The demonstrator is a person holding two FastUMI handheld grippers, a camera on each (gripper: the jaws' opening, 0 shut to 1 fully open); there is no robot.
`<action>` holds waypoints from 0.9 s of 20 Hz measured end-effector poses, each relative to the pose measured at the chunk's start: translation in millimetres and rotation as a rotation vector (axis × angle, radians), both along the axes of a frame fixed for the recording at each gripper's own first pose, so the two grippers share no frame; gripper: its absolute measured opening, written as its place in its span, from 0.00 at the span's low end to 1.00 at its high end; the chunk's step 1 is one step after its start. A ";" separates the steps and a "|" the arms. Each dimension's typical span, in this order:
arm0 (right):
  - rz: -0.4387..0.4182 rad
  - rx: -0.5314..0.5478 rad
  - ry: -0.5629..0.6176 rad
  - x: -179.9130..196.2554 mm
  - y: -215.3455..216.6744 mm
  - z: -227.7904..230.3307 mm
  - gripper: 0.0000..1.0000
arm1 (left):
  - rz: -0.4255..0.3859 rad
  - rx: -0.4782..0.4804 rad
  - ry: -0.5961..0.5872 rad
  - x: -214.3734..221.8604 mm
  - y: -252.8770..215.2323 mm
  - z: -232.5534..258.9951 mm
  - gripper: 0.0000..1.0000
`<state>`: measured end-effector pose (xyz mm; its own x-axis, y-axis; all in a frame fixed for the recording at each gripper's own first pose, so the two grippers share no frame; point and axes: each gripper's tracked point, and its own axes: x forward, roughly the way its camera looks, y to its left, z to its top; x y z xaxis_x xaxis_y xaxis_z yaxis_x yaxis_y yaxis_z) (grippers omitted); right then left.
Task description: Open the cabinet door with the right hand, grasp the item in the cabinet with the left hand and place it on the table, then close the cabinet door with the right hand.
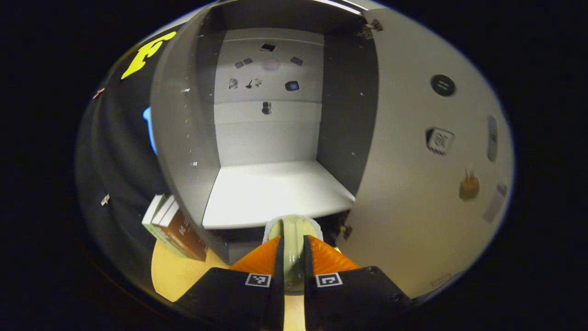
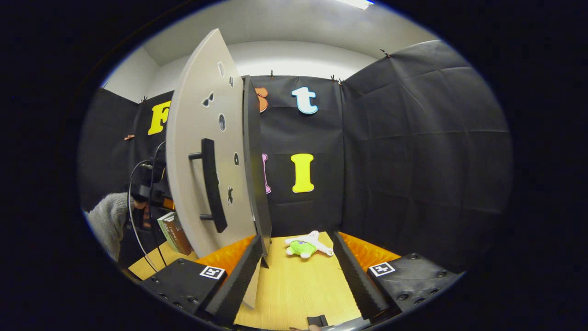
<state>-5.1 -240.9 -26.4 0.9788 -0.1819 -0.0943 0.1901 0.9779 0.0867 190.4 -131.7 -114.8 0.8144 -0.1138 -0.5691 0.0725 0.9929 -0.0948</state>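
Cup clamped in my left tool, cabinet door wide open.

My left tool gripped a pale green cup, both fingers pressing on it, just in front of the bare white shelf of the cabinet. Books leaned beside the cabinet on the tabletop. My right tool was spread apart, gripping nothing, its left finger close by the door edge; beyond it a plush toy lay on the tabletop.
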 end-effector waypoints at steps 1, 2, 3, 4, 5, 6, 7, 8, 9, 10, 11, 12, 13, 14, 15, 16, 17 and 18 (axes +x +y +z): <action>0.009 0.000 0.000 -7.4 8.2 2.2 0.98 | 0.008 -0.011 0.013 -18.9 -1.1 -12.8 0.21; 0.011 0.001 -0.001 -15.5 14.0 4.4 0.98 | 0.022 -0.029 0.020 -34.1 -2.4 -27.6 0.21; 0.007 0.004 0.005 -23.8 17.5 3.8 0.98 | 0.035 -0.050 0.033 -48.4 -3.8 -42.2 0.21; -0.001 0.010 0.008 -31.0 20.4 4.5 0.98 | 0.047 -0.077 0.053 -62.9 -7.7 -60.3 0.21; -0.006 0.020 0.002 -38.5 24.2 6.9 0.98 | 0.050 -0.110 0.072 -75.5 -14.5 -75.6 0.21; -0.009 0.032 -0.007 -43.1 27.3 10.5 0.98 | 0.050 -0.130 0.082 -86.5 -20.8 -91.5 0.21; -0.009 0.042 -0.018 -45.5 30.7 13.5 0.98 | 0.051 -0.133 0.082 -93.6 -23.3 -104.8 0.21; -0.008 0.049 -0.026 -48.6 32.9 16.6 0.98 | 0.063 -0.124 0.084 -100.5 -23.6 -121.1 0.22; -0.006 0.052 -0.034 -49.4 34.4 18.7 0.98 | 0.078 -0.113 0.085 -105.8 -23.8 -136.8 0.21; -0.008 0.051 -0.041 -49.0 34.3 19.5 0.99 | 0.090 -0.108 0.090 -110.6 -25.2 -154.1 0.21; -0.006 0.050 -0.044 -49.4 34.5 20.1 0.98 | 0.099 -0.115 0.094 -114.8 -29.0 -168.8 0.21; -0.003 0.045 -0.043 -49.2 34.5 19.0 0.98 | 0.109 -0.114 0.094 -117.9 -30.9 -183.3 0.21; 0.003 0.036 -0.043 -45.9 33.9 17.5 0.99 | 0.115 -0.102 0.090 -119.4 -32.5 -193.7 0.21; 0.012 0.024 -0.042 -43.3 32.7 15.8 0.99 | 0.117 -0.085 0.088 -120.3 -34.5 -204.2 0.21; 0.022 0.013 -0.034 -39.5 30.4 13.7 0.99 | 0.128 -0.073 0.095 -121.4 -35.1 -215.0 0.20; 0.034 0.006 -0.016 -37.1 28.6 8.1 1.00 | 0.141 -0.075 0.110 -122.3 -36.6 -228.2 0.21; 0.046 0.000 -0.002 -32.0 26.7 2.9 0.99 | 0.149 -0.089 0.124 -121.8 -39.7 -237.9 0.21; 0.057 -0.004 0.003 -27.6 24.4 0.8 0.99 | 0.159 -0.097 0.133 -122.9 -43.5 -247.2 0.23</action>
